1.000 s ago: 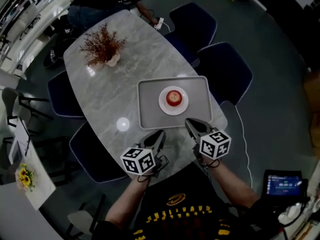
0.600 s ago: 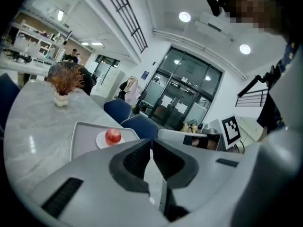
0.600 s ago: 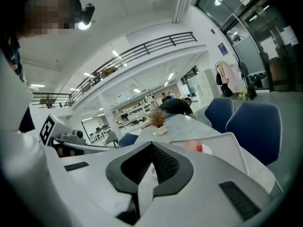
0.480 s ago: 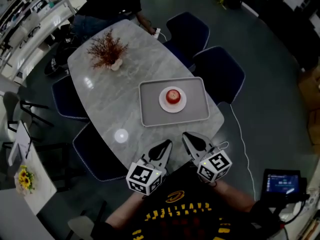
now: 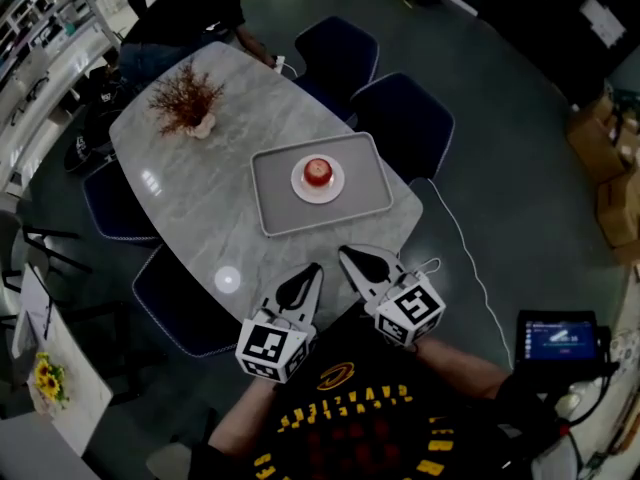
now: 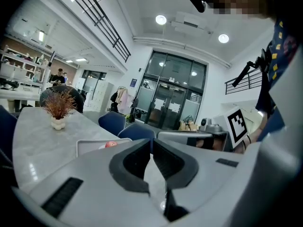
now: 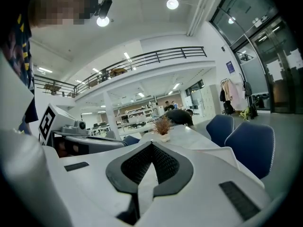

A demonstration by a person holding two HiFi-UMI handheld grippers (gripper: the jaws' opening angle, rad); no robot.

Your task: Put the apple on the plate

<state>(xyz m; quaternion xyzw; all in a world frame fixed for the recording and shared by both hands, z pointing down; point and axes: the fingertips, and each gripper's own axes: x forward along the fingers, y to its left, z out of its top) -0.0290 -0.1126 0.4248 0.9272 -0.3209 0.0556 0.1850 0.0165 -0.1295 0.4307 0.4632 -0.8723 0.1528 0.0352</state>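
Head view, apple (image 5: 317, 172): sitting on the white plate (image 5: 300, 186), well apart from both grippers.
Head view, plate: lying near the middle of the grey tray (image 5: 275, 203).
Head view, tray: resting on the marble table (image 5: 180, 188), toward its near end.
Head view, left gripper (image 5: 314, 269): hovering over the near table edge, pointing toward the tray.
Head view, right gripper (image 5: 348, 255): hovering just beside the left one, also pointing toward the tray.
Head view, dried plant (image 5: 187, 103): standing in a small pale vase at the far end of the table.
Head view, blue chairs (image 5: 400, 118): standing round the table.
Left gripper view, fingers (image 6: 128, 162): pressing together at the tips, gripping nothing.
Left gripper view, apple: showing red on the tray past the left finger, far from the tips.
Left gripper view, right gripper: showing at the right with its marker cube.
Right gripper view, fingers (image 7: 142, 167): meeting at the tips, enclosing nothing.
Right gripper view, dried plant: showing on the table just above the tips, far off.
Right gripper view, left gripper: showing at the left edge.
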